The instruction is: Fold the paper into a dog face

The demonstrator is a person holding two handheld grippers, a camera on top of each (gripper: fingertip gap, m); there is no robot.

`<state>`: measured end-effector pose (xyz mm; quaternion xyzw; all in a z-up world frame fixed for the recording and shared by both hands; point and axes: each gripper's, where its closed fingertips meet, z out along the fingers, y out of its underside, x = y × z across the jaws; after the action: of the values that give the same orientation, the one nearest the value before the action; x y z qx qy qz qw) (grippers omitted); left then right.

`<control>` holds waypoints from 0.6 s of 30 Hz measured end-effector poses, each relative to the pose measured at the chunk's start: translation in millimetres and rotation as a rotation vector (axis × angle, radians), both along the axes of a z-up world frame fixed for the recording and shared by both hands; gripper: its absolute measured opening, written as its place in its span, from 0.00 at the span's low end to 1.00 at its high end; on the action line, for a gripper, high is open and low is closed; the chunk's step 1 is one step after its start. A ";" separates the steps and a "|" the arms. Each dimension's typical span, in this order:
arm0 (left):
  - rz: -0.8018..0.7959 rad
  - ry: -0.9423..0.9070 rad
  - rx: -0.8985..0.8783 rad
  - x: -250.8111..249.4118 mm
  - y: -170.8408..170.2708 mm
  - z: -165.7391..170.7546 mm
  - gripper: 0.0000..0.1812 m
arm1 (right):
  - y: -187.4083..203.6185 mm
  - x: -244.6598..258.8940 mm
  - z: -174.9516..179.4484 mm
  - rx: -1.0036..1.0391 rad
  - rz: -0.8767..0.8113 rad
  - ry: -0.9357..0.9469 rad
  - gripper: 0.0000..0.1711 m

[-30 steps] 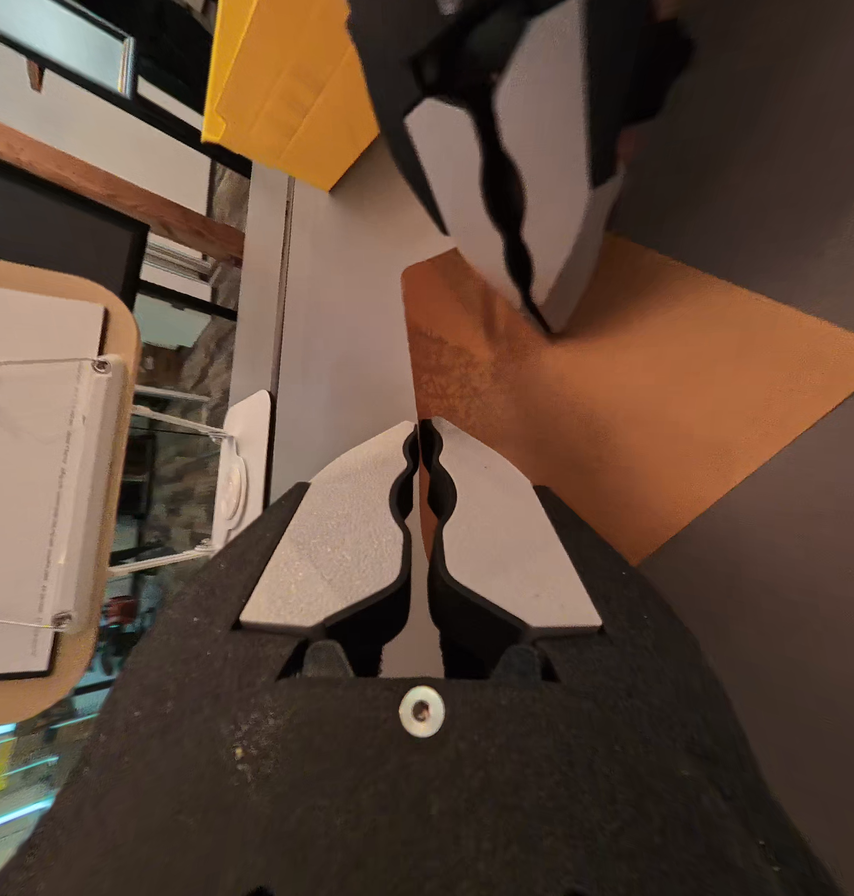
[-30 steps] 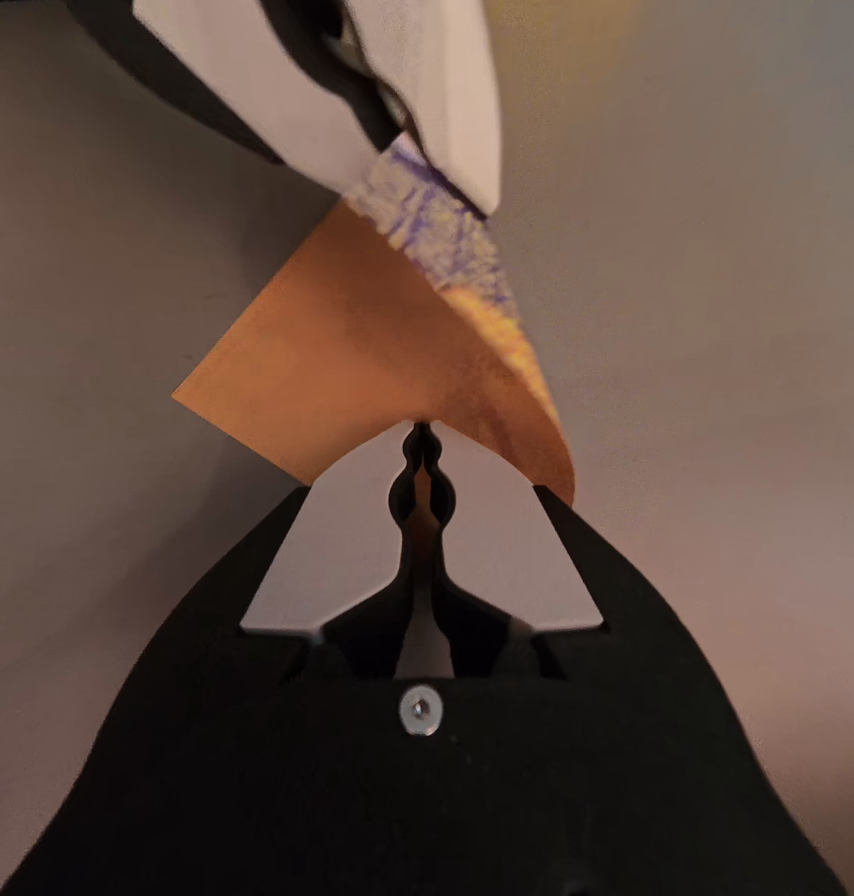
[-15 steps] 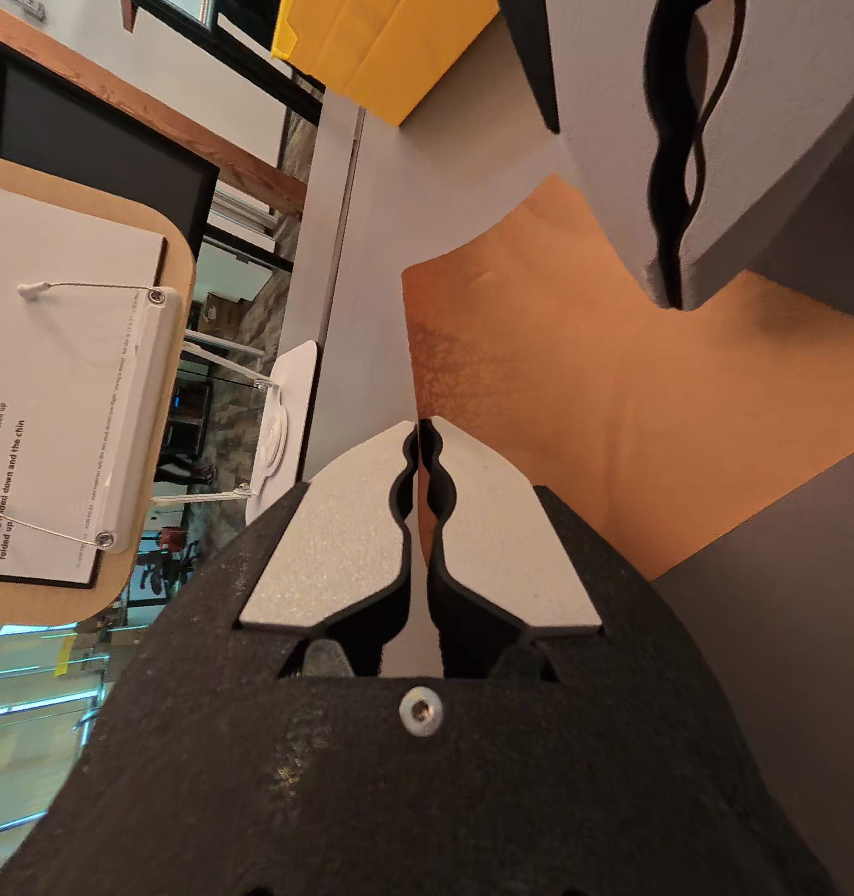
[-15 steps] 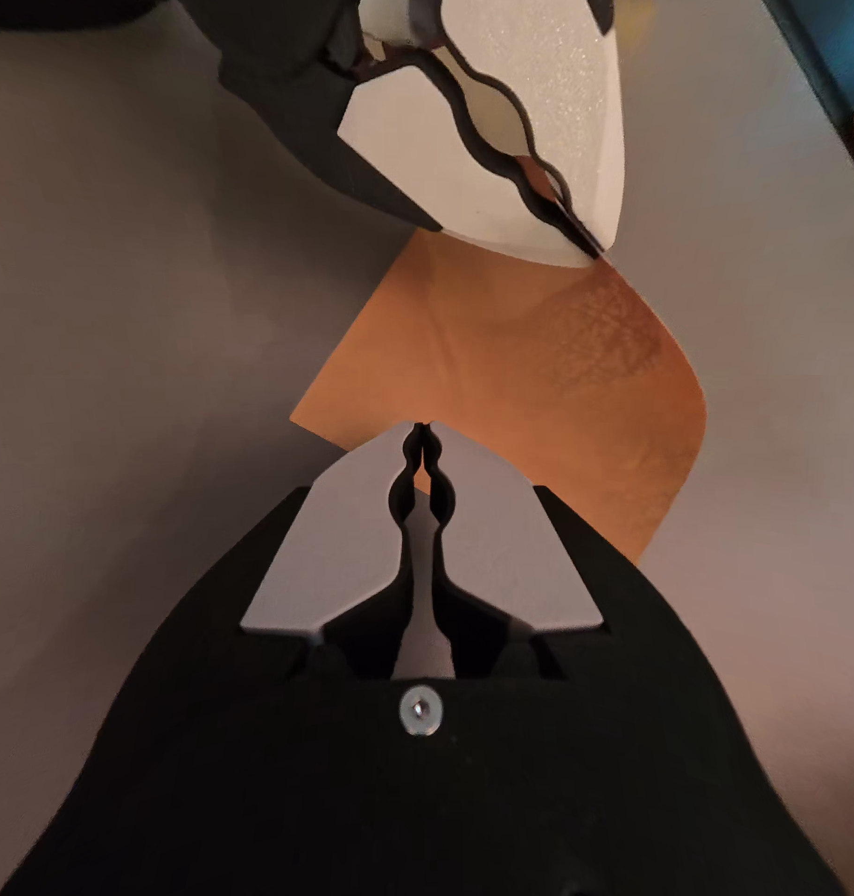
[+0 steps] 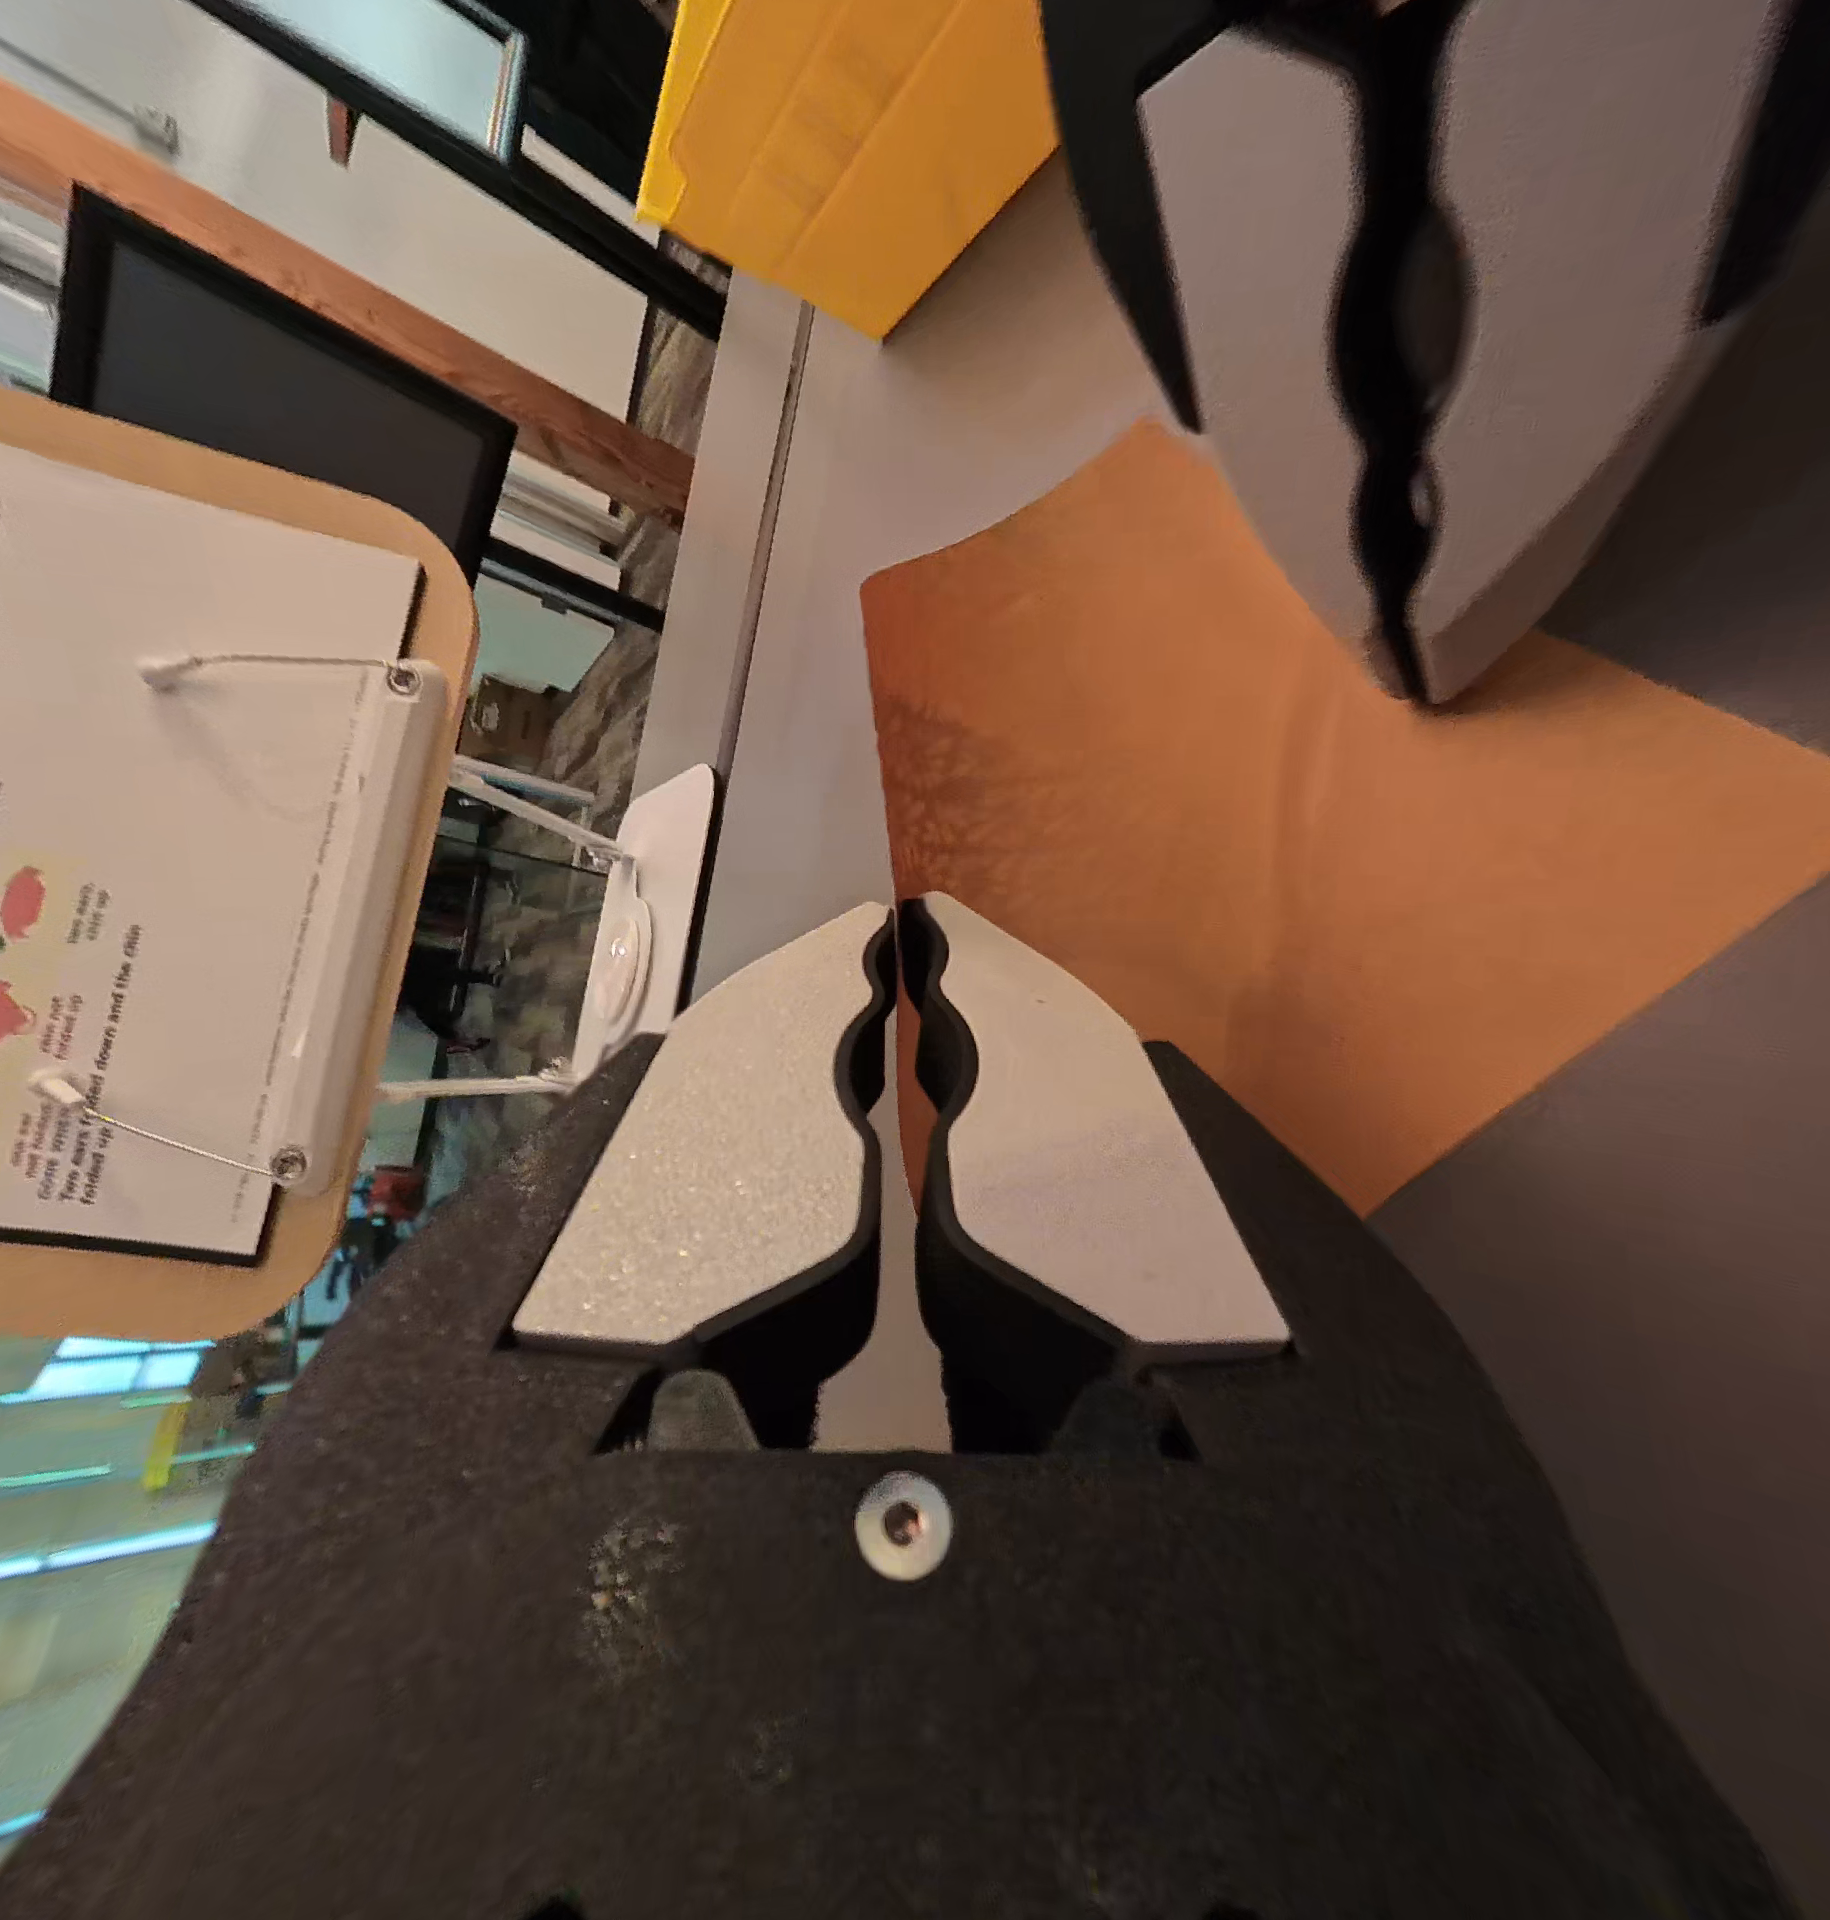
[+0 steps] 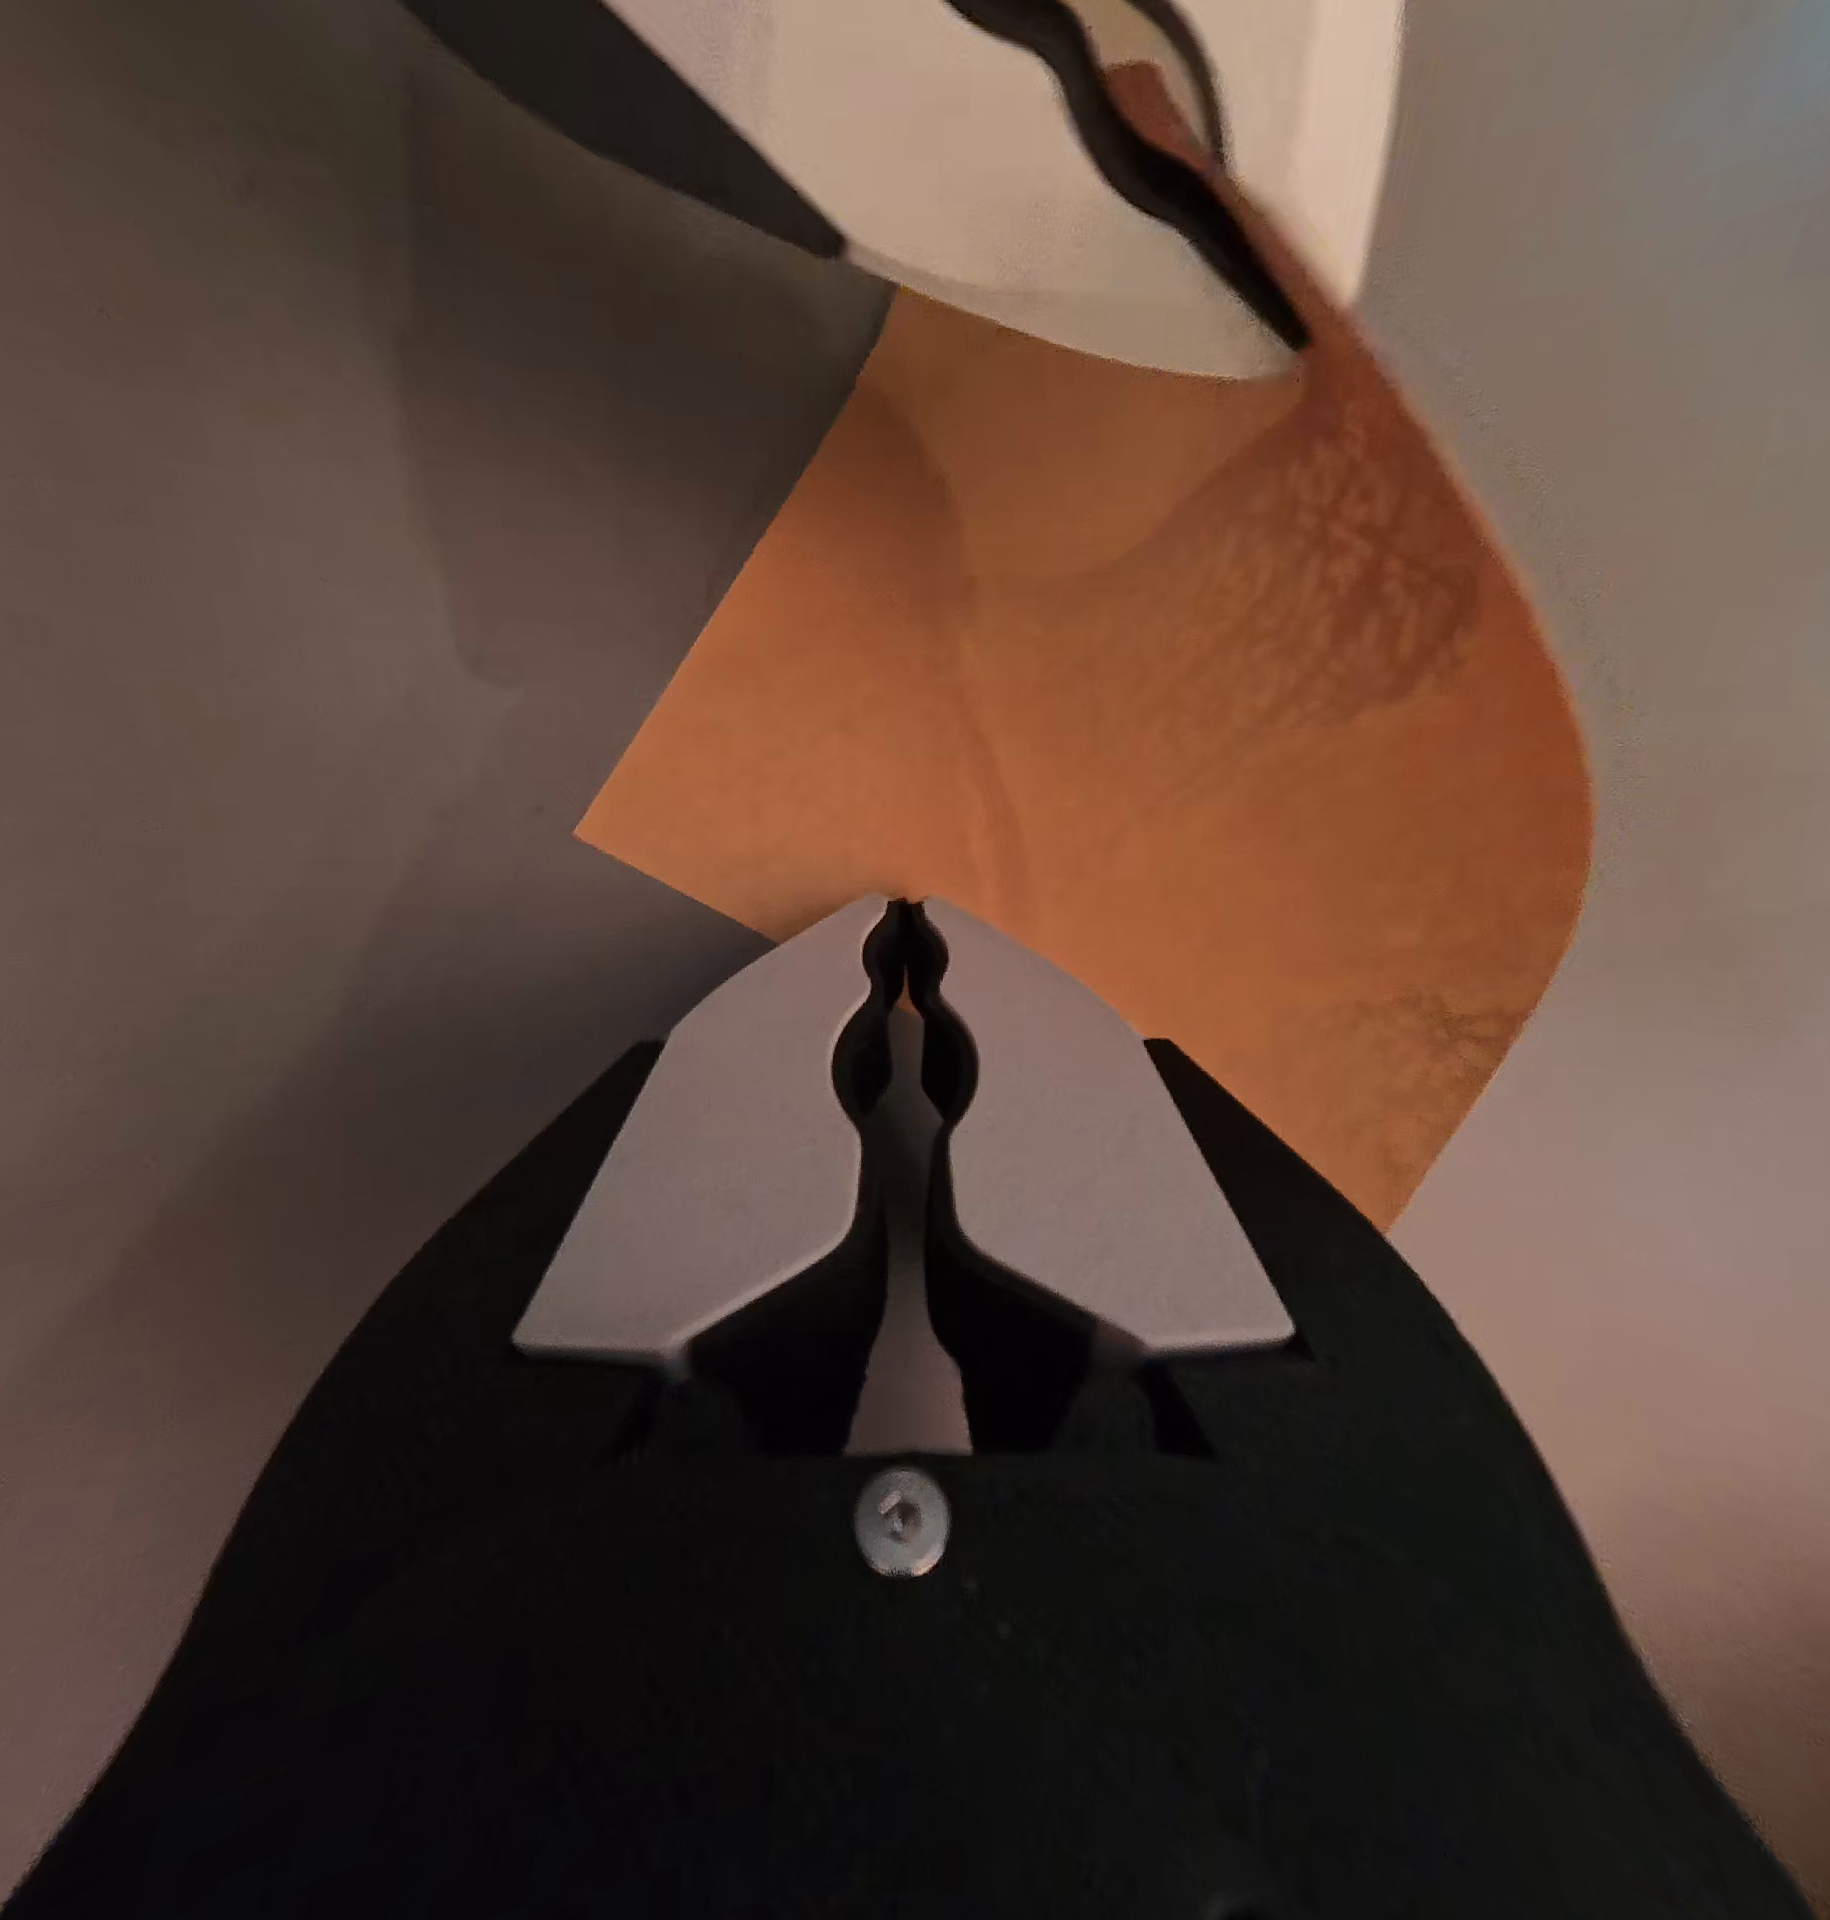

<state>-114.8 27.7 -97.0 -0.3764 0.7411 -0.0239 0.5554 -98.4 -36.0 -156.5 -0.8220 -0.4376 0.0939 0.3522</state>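
Observation:
An orange paper sheet (image 5: 1254, 883) is held off the grey table between both grippers. My left gripper (image 5: 895, 916) is shut on one edge of it. My right gripper (image 6: 906, 906) is shut on the opposite edge. In the right wrist view the paper (image 6: 1150, 779) curves in an S from my jaws up to the left gripper (image 6: 1295, 338), which pinches its far corner. In the left wrist view the right gripper (image 5: 1410, 675) comes down from the top right onto the paper. Faint printed patterning shows through the sheet.
A yellow bin (image 5: 849, 156) stands at the far end of the grey table (image 5: 776, 582). A wooden board with an instruction sheet (image 5: 163, 831), a white stand (image 5: 662, 883) and a dark screen (image 5: 267, 395) lie beyond the table edge. A dark mat (image 5: 1669, 1299) lies under the paper. Left tips to right tips: about 10 cm.
The paper has untwisted from a tight curl with its printed side showing to a wider S-curve. The two grippers have shifted relative to each other; both stay shut on it.

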 end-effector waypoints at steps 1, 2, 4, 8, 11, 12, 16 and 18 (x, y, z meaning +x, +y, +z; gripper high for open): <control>-0.018 0.003 0.014 -2.2 -4.6 0.3 0.00 | 0.1 0.1 0.0 -0.005 -0.001 0.012 0.01; -0.035 0.016 0.023 -4.5 -9.4 -1.6 0.00 | 0.1 0.0 -0.1 -0.012 -0.001 0.025 0.01; -0.058 0.050 0.045 -7.9 -15.9 -7.4 0.00 | 0.1 0.3 -0.2 -0.014 0.000 0.043 0.02; -0.101 0.102 0.074 -9.5 -26.0 -16.6 0.00 | 0.3 1.6 -0.4 -0.015 -0.011 0.045 0.02; -0.132 0.146 0.104 -11.2 -34.0 -21.0 0.00 | 0.7 2.8 -0.3 -0.019 -0.008 0.050 0.02; -0.143 0.166 0.115 -12.0 -36.9 -24.0 0.00 | 1.1 3.5 0.0 -0.020 -0.005 0.051 0.02; -0.172 0.254 0.166 -13.6 -43.5 -39.3 0.00 | 2.8 5.3 1.0 -0.024 0.011 0.054 0.02; -0.174 0.282 0.187 -15.0 -42.8 -46.6 0.00 | 3.3 5.9 1.2 -0.025 0.013 0.055 0.02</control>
<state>-129.8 -15.0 -143.5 -0.2574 0.8404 0.0501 0.4743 -92.5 -32.6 -155.3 -0.8205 -0.4319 0.1241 0.3533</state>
